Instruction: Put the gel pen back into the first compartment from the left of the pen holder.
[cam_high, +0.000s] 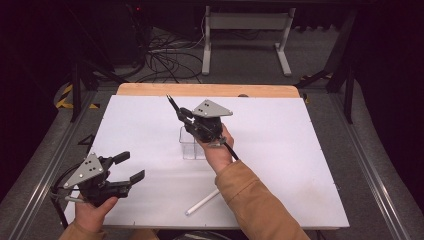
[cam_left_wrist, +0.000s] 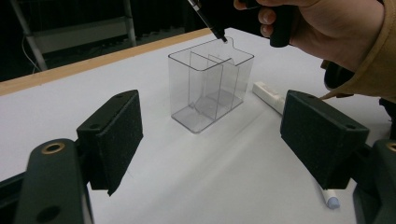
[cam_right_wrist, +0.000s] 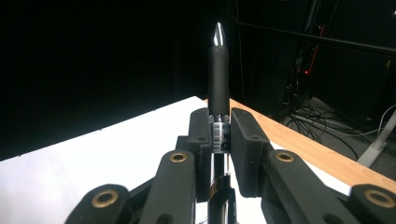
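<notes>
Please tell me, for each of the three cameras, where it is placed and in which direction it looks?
High view: above the person's side, looking forward and down on the table; both forearms enter below.
Left gripper view: on the left gripper, open, facing the clear organizer.
Right gripper view: on the right gripper, looking along the clamped black pen.
Shared: pen and organizer appear in high and left views.

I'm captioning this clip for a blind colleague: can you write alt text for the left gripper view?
A clear plastic organizer with upright dividers stands on a white table, framed by the left gripper with its fingers spread wide. Above it, a hand lowers a black pen tip-first toward the organizer, and a white marker lies behind it.
</notes>
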